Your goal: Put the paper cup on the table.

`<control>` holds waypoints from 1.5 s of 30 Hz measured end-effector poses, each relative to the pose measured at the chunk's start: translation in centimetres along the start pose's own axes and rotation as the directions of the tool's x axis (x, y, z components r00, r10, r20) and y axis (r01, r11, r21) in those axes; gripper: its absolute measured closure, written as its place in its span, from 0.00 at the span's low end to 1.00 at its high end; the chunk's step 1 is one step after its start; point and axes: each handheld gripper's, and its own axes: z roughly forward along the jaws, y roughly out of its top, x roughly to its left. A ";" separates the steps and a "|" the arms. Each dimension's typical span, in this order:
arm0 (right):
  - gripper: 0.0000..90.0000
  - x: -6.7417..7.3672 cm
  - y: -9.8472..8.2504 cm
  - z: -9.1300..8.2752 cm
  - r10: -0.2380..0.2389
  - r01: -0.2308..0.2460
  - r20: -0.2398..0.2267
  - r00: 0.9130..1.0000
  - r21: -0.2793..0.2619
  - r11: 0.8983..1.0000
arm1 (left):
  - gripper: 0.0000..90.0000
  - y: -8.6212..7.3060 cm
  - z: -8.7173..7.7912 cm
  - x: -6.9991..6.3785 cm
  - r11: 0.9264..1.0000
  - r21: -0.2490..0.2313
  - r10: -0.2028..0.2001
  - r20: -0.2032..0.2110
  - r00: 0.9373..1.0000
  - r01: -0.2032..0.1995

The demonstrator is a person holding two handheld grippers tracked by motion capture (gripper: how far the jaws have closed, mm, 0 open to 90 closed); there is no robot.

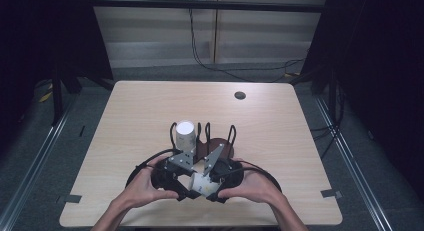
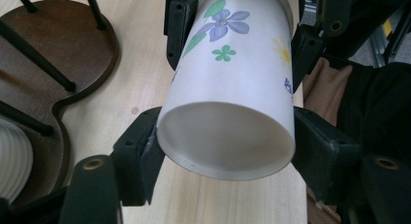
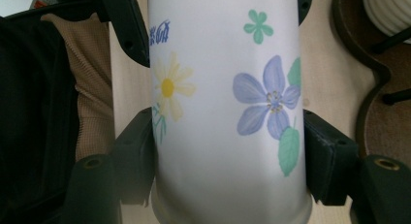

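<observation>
Both tongs pinch the white flower-printed paper cup lying level between them: left tongs at its mouth, right tongs mid-wall.

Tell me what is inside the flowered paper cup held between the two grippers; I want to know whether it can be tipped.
The left gripper view looks into the flowered paper cup through its open mouth: bare white wall, nothing visible inside. The deepest part near the bottom is in shadow, so it cannot be fully checked.
</observation>
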 end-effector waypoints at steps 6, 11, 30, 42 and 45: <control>0.35 0.2 0.0 0.1 -0.008 0.008 -0.011 1.000 -0.009 1.000 | 0.36 0.1 0.3 -0.2 1.000 0.009 0.007 0.008 1.000 -0.007; 0.35 0.2 0.1 0.2 -0.007 0.007 -0.006 1.000 -0.013 1.000 | 0.36 -0.1 0.3 -0.2 1.000 -0.001 -0.009 0.009 1.000 0.009; 0.24 -0.3 -0.5 -0.2 0.019 -0.018 0.012 1.000 -0.076 0.997 | 0.41 -0.2 0.0 0.0 0.999 -0.032 -0.024 0.006 1.000 0.024; 0.18 -1.2 -1.4 -1.2 0.077 -0.068 0.042 0.996 -0.180 0.981 | 0.41 -0.5 -0.8 0.4 0.994 -0.090 -0.066 -0.040 0.997 0.062; 0.18 -1.3 -1.7 -1.5 0.092 -0.083 0.036 0.995 -0.198 0.977 | 0.41 -0.5 -1.1 0.4 0.993 -0.101 -0.072 -0.040 0.997 0.068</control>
